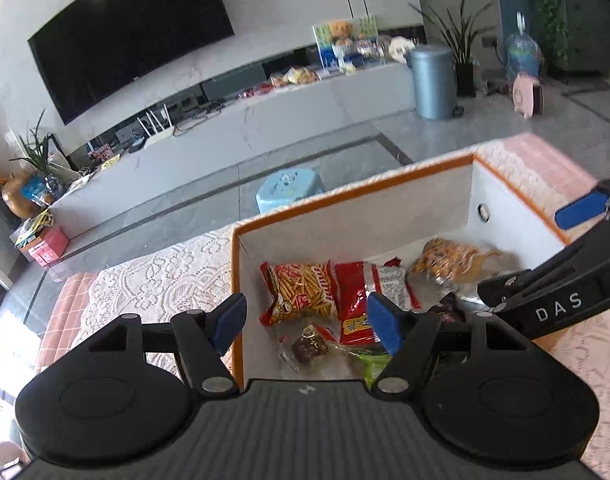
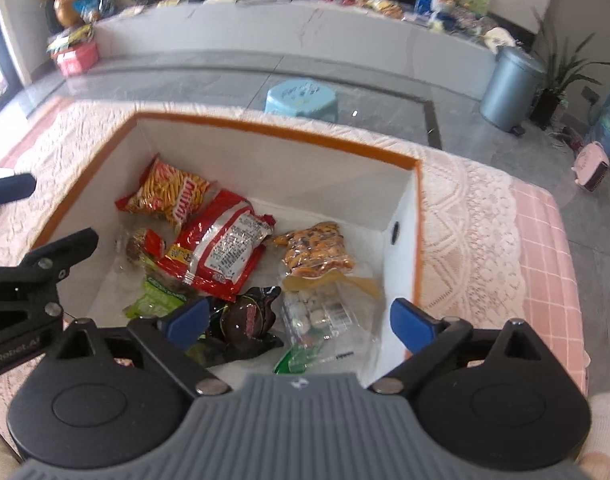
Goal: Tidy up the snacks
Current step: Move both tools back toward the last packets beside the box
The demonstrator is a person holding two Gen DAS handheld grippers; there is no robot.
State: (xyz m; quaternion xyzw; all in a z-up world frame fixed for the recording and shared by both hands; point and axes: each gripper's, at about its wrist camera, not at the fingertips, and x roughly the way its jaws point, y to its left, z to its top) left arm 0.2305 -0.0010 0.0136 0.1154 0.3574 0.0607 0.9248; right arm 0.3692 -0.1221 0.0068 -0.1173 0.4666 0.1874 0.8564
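Note:
A white box with an orange rim (image 1: pixel 345 194) (image 2: pixel 273 130) stands on a lace-covered table and holds several snack packs. Inside lie a yellow-red stick-snack bag (image 1: pixel 301 292) (image 2: pixel 169 192), a red packet (image 1: pixel 353 304) (image 2: pixel 221 248), an orange snack bag (image 1: pixel 449 258) (image 2: pixel 317 248), a dark wrapped snack (image 2: pixel 249 320), a clear bag of white sweets (image 2: pixel 317 312) and a green pack (image 2: pixel 153 300). My left gripper (image 1: pixel 307 322) is open and empty over the box's near left corner. My right gripper (image 2: pixel 301 322) is open and empty above the box's near side.
The table carries a white lace cloth (image 2: pixel 469 240) over pink check fabric (image 2: pixel 545 264). Beyond it stand a light blue stool (image 2: pixel 301 96), a grey bin (image 2: pixel 509 84), potted plants and a long white TV bench (image 1: pixel 241 128) with a large screen above.

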